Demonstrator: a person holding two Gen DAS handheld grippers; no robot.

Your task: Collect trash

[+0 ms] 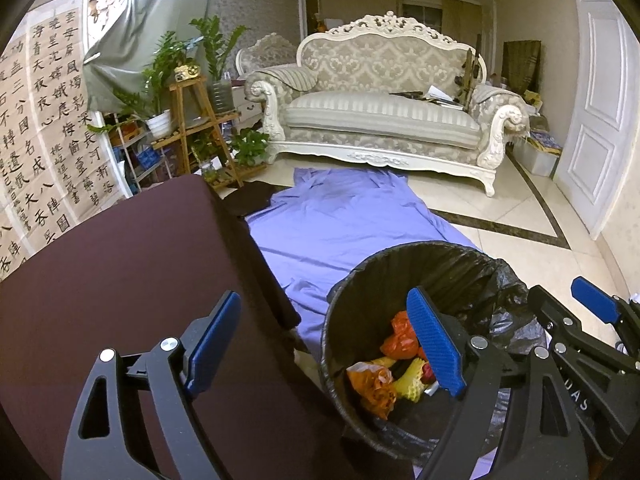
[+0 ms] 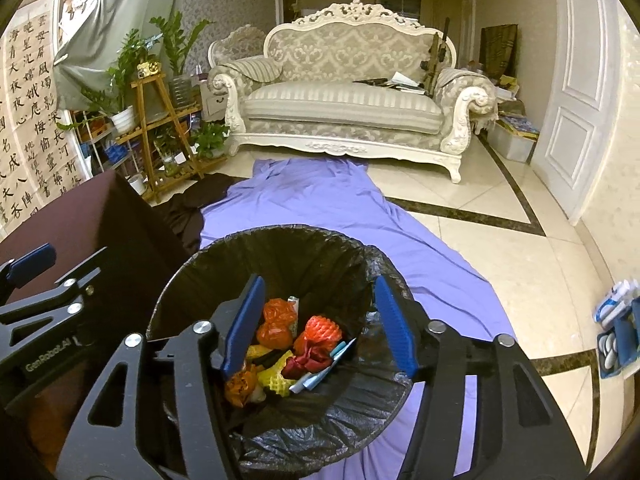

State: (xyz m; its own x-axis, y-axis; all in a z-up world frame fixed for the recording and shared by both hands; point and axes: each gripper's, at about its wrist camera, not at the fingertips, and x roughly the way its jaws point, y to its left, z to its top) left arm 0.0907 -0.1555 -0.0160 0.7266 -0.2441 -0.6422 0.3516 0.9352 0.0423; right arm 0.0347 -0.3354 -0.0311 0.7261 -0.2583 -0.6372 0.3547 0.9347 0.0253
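Note:
A black bin with a black liner [image 1: 460, 268] stands on a purple sheet beside a dark brown table [image 1: 120, 280]. It holds orange, red and yellow trash [image 1: 384, 376]. My left gripper [image 1: 324, 344] is open and empty, one finger over the table, the other over the bin. In the right wrist view my right gripper [image 2: 320, 324] is open and empty directly above the bin [image 2: 280, 248] and its trash [image 2: 296, 344]. The left gripper's finger [image 2: 32, 260] shows at the left there. The right gripper's finger [image 1: 592, 300] shows at the right of the left wrist view.
The purple sheet [image 2: 340, 208] runs over the tiled floor to a cream sofa [image 2: 344, 92]. A wooden plant stand [image 2: 160, 128] is at the left. A white door [image 2: 576, 92] is at the right. A blue and white item [image 2: 616, 332] lies on the floor at the right.

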